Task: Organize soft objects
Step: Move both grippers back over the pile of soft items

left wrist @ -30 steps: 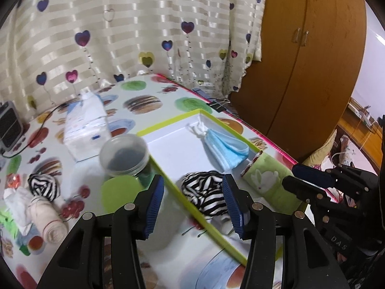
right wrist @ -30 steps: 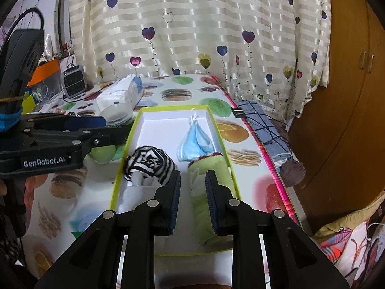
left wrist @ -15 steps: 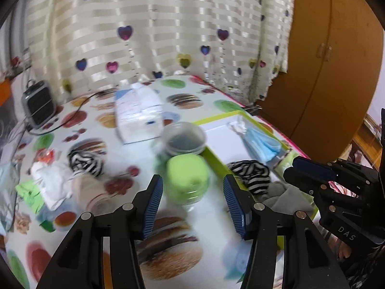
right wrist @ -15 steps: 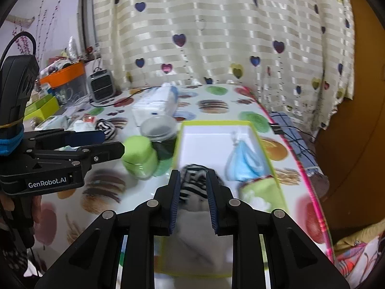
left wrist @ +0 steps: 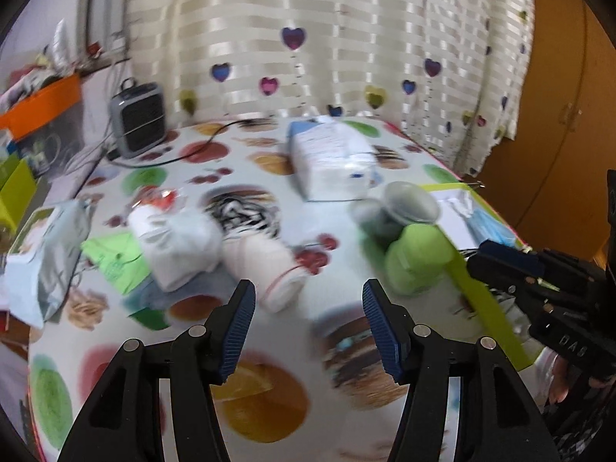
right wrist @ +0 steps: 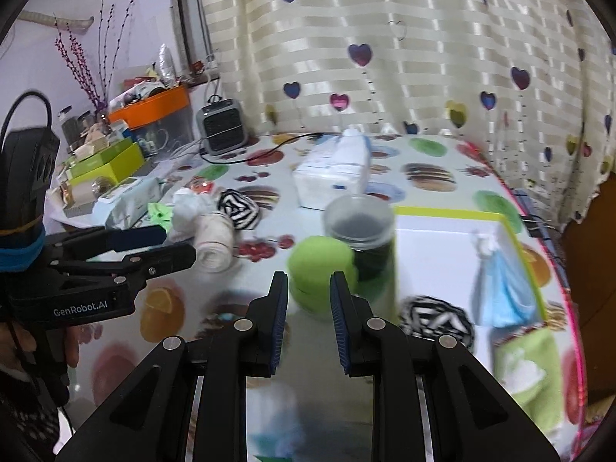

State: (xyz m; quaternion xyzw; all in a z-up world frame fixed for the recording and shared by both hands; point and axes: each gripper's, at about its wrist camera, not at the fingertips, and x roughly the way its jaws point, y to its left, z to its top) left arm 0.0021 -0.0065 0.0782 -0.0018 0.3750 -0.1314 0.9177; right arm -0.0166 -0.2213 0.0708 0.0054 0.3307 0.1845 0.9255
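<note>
Tablecloth; cream sock roll (left wrist: pixel 269 269) lying diagonal

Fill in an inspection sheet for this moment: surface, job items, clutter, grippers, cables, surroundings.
Surface: table with a fruit-and-burger print cloth.
Job's things: face mask, striped roll and green towel in the green-rimmed tray; cream roll, white bundle and a second striped roll outside.
Clutter: tissue pack, jar, green container.
Grippers: left gripper and right gripper opening, empty.
Cables: black cord from the fan.
Surroundings: heart curtain, wardrobe.
</note>
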